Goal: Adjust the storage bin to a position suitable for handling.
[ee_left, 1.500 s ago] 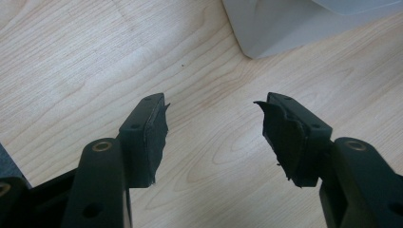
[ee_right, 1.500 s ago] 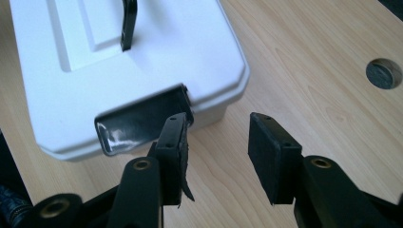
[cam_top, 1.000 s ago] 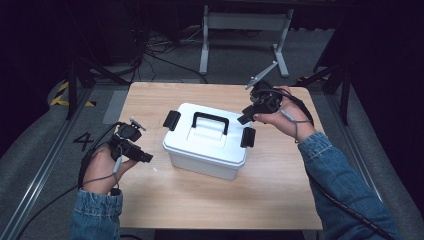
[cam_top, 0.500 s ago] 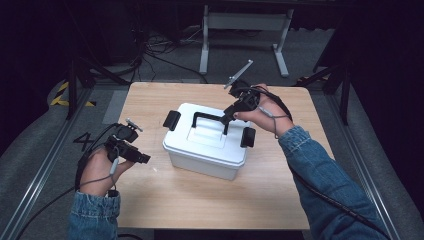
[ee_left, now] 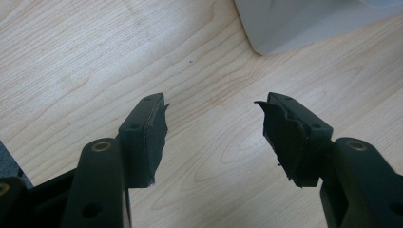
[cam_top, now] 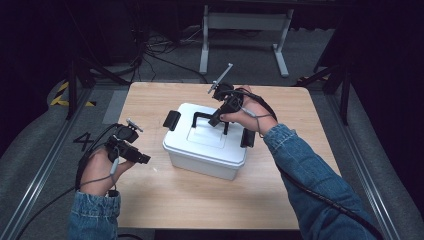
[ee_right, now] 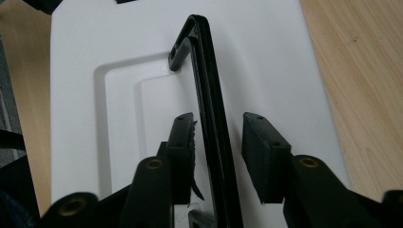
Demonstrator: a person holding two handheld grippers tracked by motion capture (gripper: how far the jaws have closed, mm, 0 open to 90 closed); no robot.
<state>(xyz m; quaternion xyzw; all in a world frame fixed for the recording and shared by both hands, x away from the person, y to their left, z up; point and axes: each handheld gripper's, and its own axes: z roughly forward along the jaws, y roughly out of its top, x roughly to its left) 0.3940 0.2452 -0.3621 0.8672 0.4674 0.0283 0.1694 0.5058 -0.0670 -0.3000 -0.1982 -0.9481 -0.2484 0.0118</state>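
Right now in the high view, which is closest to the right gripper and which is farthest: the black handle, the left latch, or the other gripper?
1. black handle, between the right gripper fingers, atop the white box.
2. left latch, on the box's left end.
3. left gripper, off the box, over the table's left side.

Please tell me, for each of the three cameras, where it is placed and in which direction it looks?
High view: above the person's side, looking forward and down on the wooden table; both forearms, the left gripper and the right gripper show.
Left gripper view: rides the left gripper, looking down at bare table; its jaws stand open, a corner of the white box ahead.
Right gripper view: rides the right gripper, looking along the black handle, which lies between its jaws.
Shared: the white lidded box and the table appear in all three.
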